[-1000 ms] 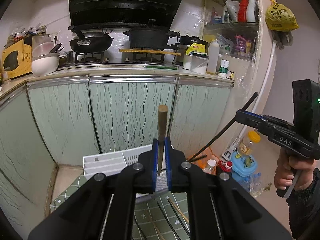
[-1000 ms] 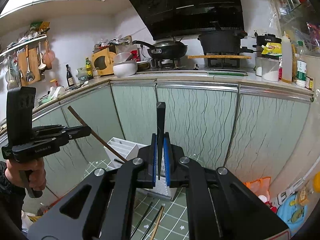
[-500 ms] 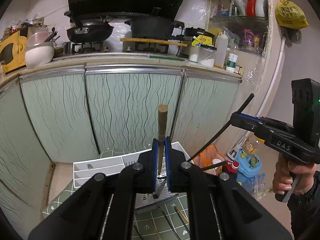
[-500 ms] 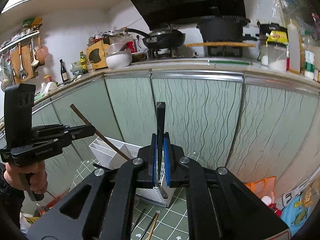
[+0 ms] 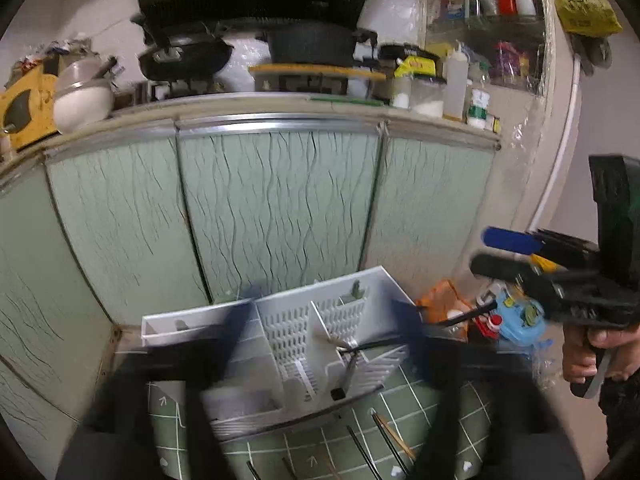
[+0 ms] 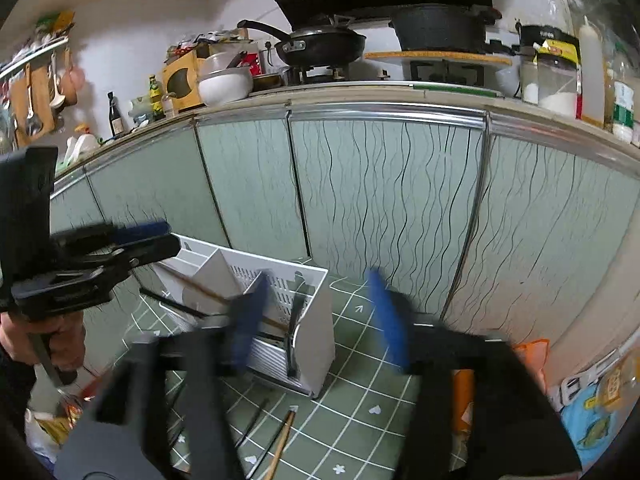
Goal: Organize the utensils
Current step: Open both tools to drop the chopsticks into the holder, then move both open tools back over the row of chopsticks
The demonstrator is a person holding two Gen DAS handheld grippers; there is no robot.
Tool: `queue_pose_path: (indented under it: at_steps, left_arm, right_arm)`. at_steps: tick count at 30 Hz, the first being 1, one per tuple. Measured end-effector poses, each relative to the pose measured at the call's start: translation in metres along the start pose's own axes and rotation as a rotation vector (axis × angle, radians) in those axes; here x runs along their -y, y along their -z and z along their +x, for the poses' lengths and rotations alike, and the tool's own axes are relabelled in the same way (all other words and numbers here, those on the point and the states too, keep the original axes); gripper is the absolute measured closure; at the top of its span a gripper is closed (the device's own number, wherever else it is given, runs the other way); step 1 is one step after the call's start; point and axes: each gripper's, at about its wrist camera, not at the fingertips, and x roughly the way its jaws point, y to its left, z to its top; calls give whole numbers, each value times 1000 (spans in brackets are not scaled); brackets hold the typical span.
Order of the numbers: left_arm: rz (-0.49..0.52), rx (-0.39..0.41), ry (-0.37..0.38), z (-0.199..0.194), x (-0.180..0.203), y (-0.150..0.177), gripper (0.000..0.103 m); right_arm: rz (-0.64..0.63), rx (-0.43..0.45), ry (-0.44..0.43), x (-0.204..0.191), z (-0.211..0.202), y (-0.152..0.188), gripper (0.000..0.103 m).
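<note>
A white slotted utensil organizer (image 5: 280, 320) stands on a green grid mat (image 5: 440, 408), also in the right wrist view (image 6: 316, 320). Chopsticks (image 5: 352, 354) lie in its compartments: a brown one (image 6: 208, 294) and a black one (image 6: 294, 332) lean inside. My left gripper (image 5: 324, 320) is open and empty over the organizer, its blue fingers blurred; it also shows in the right wrist view (image 6: 152, 236). My right gripper (image 6: 320, 312) is open and empty; it also shows in the left wrist view (image 5: 492, 252).
Loose chopsticks lie on the mat in front of the organizer (image 5: 384, 440) (image 6: 280, 440). Green cabinet doors (image 5: 276, 208) stand close behind. Bottles and bags (image 5: 516, 316) sit on the floor at right. A counter with pans (image 6: 320, 46) is above.
Both grippers went from shut on a chopstick each to open. Both chopsticks now lie in the organizer. Both views tilted down toward the organizer.
</note>
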Motion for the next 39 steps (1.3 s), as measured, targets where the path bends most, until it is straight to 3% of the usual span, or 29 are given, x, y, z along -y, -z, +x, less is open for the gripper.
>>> queue_pose_path:
  at_steps: [2, 4, 7, 28, 39]
  left_arm:
    - [-1, 48, -11, -10, 0, 1, 8]
    - [-4, 32, -39, -15, -1, 1, 6]
    - [0, 25, -55, -23, 0, 3, 4]
    - [57, 45, -135, -107, 27, 59, 4]
    - [21, 36, -138, -130, 32, 91, 4]
  right_arm:
    - [-5, 7, 20, 0, -7, 3, 23]
    - [-16, 16, 35, 0, -15, 8, 12]
    - [-47, 16, 44, -4, -26, 12, 8]
    - [-48, 27, 32, -35, -96, 60, 8]
    - [-56, 17, 29, -50, -114, 89, 8]
